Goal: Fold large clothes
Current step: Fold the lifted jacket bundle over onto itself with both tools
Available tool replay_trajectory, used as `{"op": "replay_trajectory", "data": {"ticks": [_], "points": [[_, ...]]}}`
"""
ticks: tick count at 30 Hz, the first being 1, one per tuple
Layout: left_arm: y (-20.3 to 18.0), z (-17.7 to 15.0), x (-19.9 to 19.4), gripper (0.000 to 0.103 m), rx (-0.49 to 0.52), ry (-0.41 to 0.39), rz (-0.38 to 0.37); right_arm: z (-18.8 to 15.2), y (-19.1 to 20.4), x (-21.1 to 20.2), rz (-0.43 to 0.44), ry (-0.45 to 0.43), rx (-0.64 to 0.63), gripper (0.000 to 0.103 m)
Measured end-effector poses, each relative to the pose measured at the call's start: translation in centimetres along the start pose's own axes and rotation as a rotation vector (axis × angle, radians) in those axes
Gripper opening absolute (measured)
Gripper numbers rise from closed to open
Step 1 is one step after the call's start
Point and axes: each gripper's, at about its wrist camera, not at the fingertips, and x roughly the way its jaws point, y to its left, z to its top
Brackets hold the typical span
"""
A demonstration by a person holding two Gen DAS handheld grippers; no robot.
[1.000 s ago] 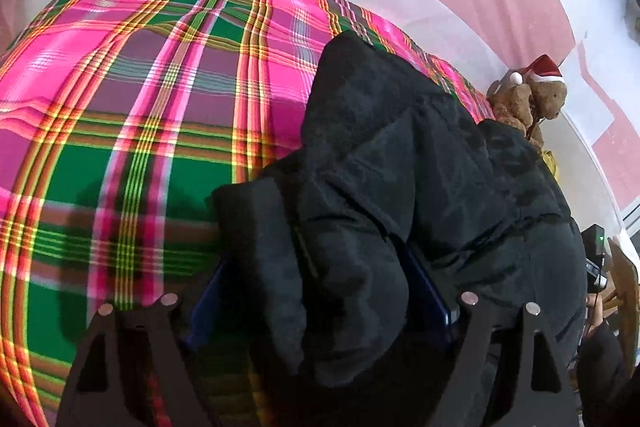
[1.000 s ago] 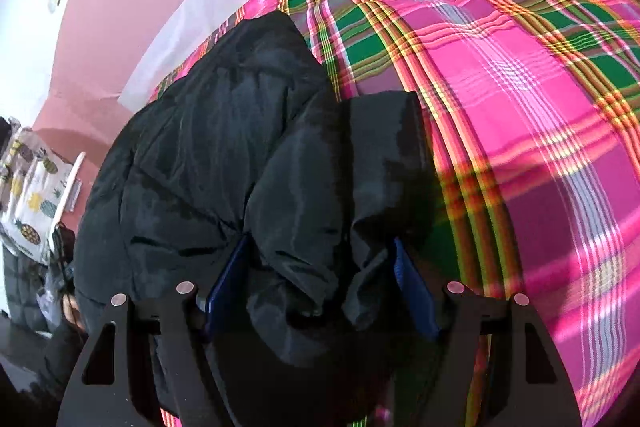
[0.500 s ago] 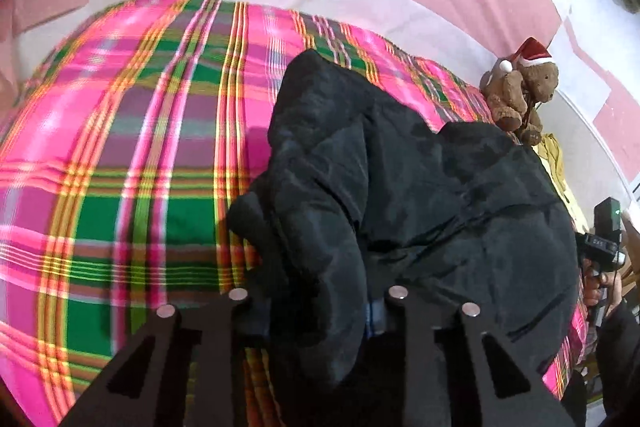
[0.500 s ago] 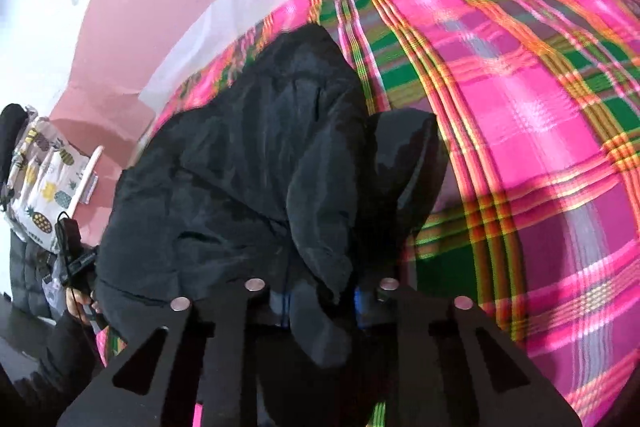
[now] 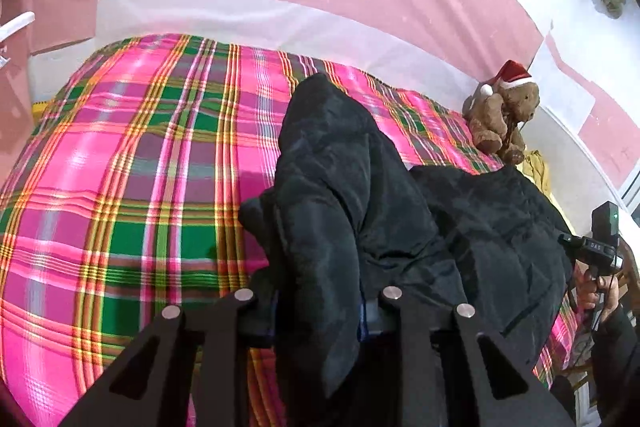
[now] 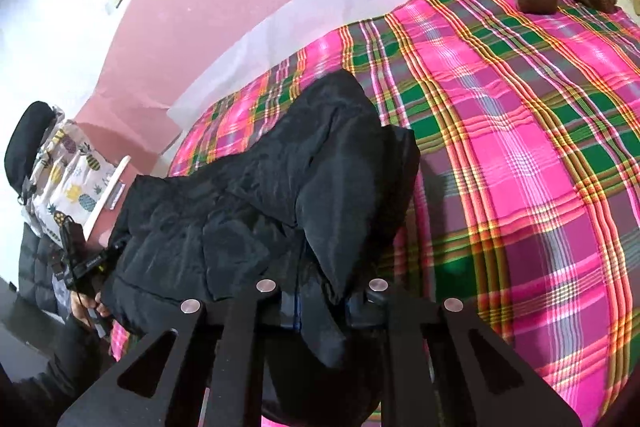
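Since a second ago we have closed both grippers on the black puffer jacket and lifted its near edge, so more of the plaid bedspread and the pink wall now show. Our left gripper is clamped on a thick bunch of the fabric; our right gripper pinches another fold. The rest of the jacket lies on the bedspread, trailing away toward the wall.

We judge the slick, bulky shell could slide out of either pinch if we pull unevenly, and a long carry could sweep it into the teddy bear nearby.

Small white lettering on the far handset is too blurred for us to read.
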Motion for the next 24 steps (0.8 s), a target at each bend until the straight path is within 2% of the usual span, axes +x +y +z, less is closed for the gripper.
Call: {"op": "replay_trajectory", "data": {"ticks": [7, 11, 14, 17, 24], "points": [[0.7, 1.4, -1.1, 0.027, 0.0, -0.026, 0.003, 1.7, 1.6, 0.0, 0.025, -0.024, -0.026, 0.012], [1.7, -0.2, -0.2, 0.027, -0.032, -0.006, 0.018, 1.2, 1.1, 1.3, 0.004, 0.006, -0.02, 0.012], [1.8, -0.6, -0.5, 0.027, -0.041, -0.02, 0.014, 0.4, 0.5, 1.5, 0.011, 0.011, 0.008, 0.012], [1.5, 0.7, -1.0, 0.027, -0.025, -0.038, 0.014, 1.1, 1.7, 0.8, 0.002, -0.008, -0.026, 0.012], [1.1, 3.2, -2.5, 0.027, -0.005, -0.09, 0.002, 4.0, 4.2, -0.4, 0.045, -0.086, -0.059, 0.01]]}}
